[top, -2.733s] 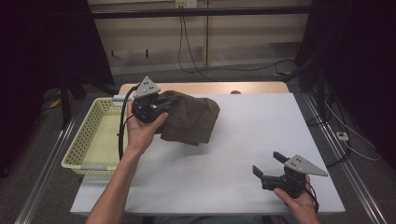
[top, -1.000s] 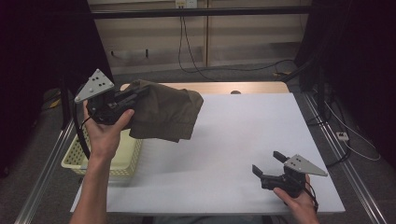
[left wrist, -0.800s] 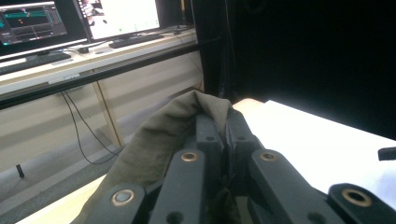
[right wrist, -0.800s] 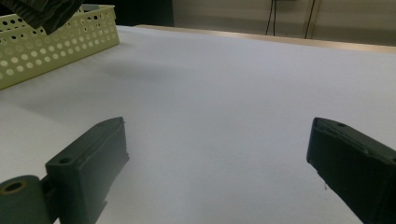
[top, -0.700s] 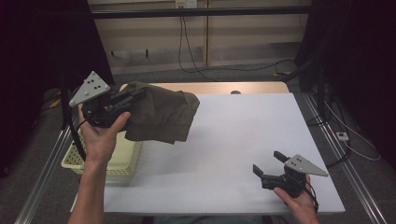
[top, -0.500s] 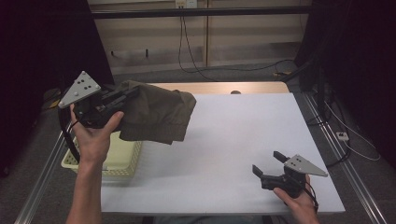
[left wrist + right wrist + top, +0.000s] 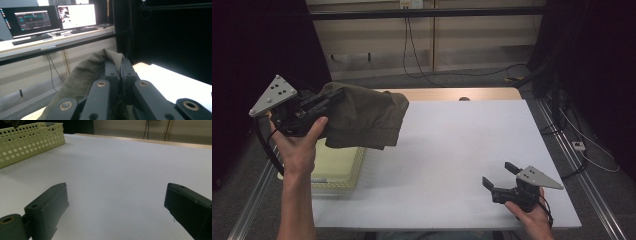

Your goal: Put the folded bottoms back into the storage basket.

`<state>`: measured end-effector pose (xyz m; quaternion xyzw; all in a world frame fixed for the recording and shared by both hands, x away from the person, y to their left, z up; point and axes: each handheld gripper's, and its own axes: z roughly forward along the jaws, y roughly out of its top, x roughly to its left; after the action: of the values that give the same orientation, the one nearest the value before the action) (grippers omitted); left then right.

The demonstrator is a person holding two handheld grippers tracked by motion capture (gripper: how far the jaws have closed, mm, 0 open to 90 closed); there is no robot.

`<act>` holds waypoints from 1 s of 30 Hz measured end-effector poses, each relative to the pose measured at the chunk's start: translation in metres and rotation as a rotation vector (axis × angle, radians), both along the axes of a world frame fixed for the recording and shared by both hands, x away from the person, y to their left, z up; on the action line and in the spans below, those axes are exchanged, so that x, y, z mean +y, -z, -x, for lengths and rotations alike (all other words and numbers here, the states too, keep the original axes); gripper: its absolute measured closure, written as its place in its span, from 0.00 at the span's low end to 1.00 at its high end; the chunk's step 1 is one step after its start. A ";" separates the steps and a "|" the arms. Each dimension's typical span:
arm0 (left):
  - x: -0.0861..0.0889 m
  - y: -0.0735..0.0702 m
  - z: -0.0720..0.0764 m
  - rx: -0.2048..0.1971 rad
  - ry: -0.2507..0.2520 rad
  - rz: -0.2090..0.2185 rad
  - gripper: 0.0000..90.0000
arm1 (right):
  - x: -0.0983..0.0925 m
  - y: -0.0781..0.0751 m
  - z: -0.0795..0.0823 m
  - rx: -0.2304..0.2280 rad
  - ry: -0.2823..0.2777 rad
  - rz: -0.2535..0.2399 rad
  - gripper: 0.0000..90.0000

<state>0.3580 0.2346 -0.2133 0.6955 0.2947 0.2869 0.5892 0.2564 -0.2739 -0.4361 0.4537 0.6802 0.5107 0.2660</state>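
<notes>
A bundled olive-green cloth (image 7: 364, 117) hangs in the air above the left side of the white table (image 7: 452, 145), partly over the yellow perforated basket (image 7: 337, 167). My left gripper (image 7: 324, 102) is shut on the cloth's upper edge, and the person's hand holds it raised. In the left gripper view the two jaws press together on a fold of the cloth (image 7: 85, 75). My right gripper (image 7: 497, 177) rests low near the table's front right corner, open with nothing between its jaws. In the right gripper view its jaws stand wide apart over bare table (image 7: 120, 170).
The yellow basket (image 7: 27, 142) sits at the table's left edge. A wooden strip (image 7: 452, 93) runs along the table's far side. Cables (image 7: 572, 130) trail on the floor to the right. Monitors (image 7: 52, 17) stand on a desk behind.
My left gripper has carried the cloth up off the table and leftward, until it hangs over the basket. The right gripper has stayed in place.
</notes>
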 end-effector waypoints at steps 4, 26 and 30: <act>0.009 -0.002 0.001 -0.006 -0.014 0.007 0.97 | 0.000 0.000 0.000 -0.001 -0.001 -0.001 0.05; 0.055 -0.005 0.007 -0.014 -0.085 0.044 0.96 | 0.000 0.000 0.000 -0.001 -0.004 -0.002 0.05; 0.061 -0.003 0.005 0.004 -0.094 0.034 0.96 | -0.001 0.000 0.000 0.001 -0.004 -0.002 0.05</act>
<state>0.3526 0.2956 -0.2101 0.6712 0.3331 0.3080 0.5862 0.2564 -0.2746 -0.4359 0.4527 0.6806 0.5119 0.2642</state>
